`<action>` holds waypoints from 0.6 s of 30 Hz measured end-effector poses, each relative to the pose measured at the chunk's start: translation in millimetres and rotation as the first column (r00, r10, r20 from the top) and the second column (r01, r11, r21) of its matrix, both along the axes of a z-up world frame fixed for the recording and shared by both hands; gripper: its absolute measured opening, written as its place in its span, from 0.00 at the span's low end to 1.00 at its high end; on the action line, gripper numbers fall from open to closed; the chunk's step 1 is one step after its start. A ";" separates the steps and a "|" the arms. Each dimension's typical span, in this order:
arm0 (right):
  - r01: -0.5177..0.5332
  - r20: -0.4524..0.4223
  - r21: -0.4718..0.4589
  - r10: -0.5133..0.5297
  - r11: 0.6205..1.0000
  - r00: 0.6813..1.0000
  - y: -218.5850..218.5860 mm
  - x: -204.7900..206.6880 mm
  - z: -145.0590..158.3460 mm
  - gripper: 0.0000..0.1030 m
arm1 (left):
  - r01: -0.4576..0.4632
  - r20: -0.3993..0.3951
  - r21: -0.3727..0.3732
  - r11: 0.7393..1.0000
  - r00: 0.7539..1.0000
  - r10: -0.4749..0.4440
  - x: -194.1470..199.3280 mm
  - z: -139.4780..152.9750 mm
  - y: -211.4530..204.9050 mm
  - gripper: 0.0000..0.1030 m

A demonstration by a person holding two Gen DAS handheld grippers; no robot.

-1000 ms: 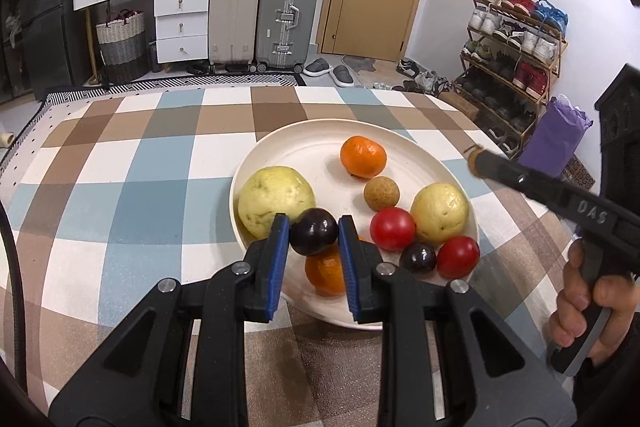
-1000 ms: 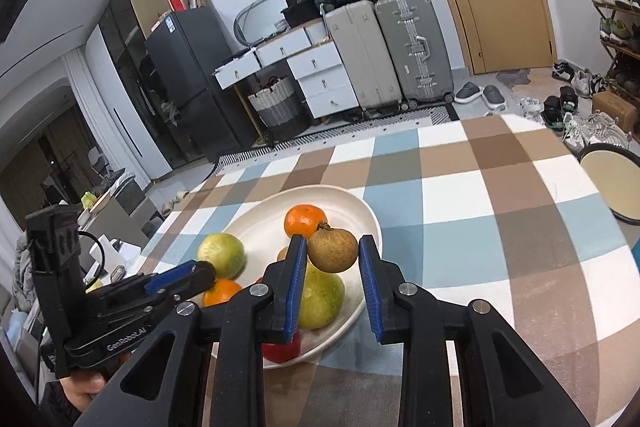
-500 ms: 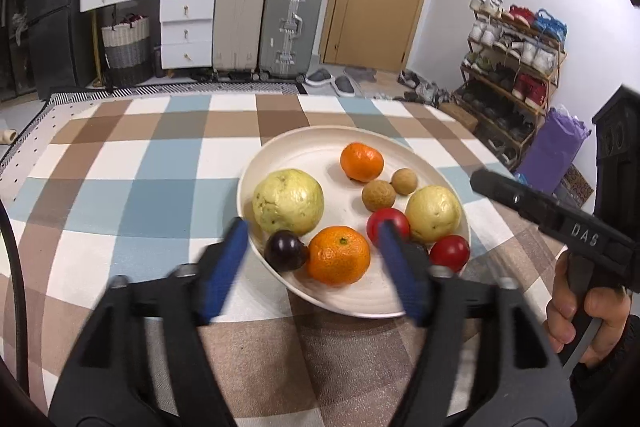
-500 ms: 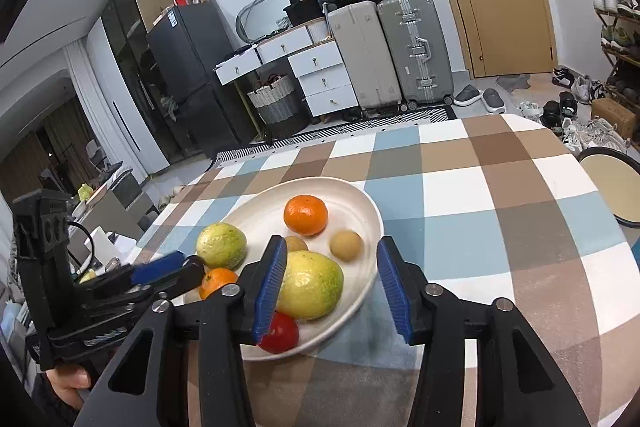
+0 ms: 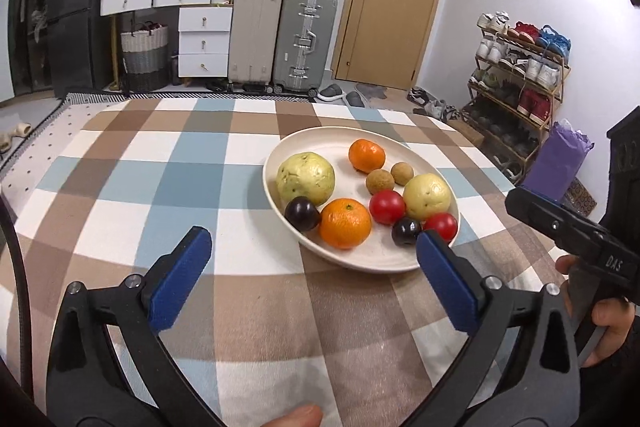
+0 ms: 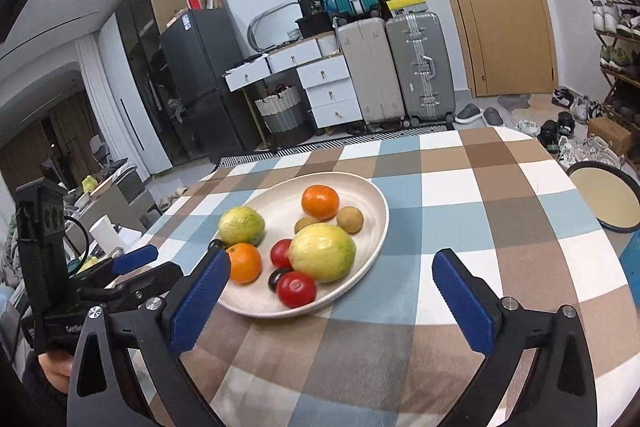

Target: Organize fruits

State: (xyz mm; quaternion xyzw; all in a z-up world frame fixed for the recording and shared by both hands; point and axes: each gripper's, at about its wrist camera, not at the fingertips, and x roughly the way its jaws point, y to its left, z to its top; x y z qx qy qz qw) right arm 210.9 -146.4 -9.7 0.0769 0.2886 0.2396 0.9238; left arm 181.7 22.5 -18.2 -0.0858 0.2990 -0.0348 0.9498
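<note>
A cream oval plate (image 5: pixel 332 143) (image 6: pixel 372 195) on the checked tablecloth holds several fruits: two yellow-green guavas (image 5: pixel 305 177) (image 6: pixel 322 251), two oranges (image 5: pixel 345 223) (image 6: pixel 320 201), two red tomatoes (image 5: pixel 387 206) (image 6: pixel 296 289), two dark plums (image 5: pixel 302 213), two brown longans (image 5: pixel 380 181) (image 6: pixel 350 219). My left gripper (image 5: pixel 312 247) is open and empty, pulled back in front of the plate. My right gripper (image 6: pixel 330 269) is open and empty, also short of the plate. The right gripper's body shows at the right of the left wrist view (image 5: pixel 576 235).
A round dark-rimmed stool (image 6: pixel 606 201) stands beside the table at the right. Suitcases (image 5: pixel 280 39), white drawers and a door stand behind. A shoe rack (image 5: pixel 516 75) is at the right. The checked tablecloth (image 5: pixel 160 179) stretches left of the plate.
Both grippers opened and drew back from the plate. The left let go of a dark plum and the right let go of a brown longan; both fruits now lie on the plate.
</note>
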 end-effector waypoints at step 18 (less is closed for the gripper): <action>-0.066 0.117 -0.068 0.073 0.996 0.990 19.3 -36.5 10.1 1.00 | -0.064 0.043 0.037 0.997 0.997 0.062 -31.9 6.4 -1.1 0.99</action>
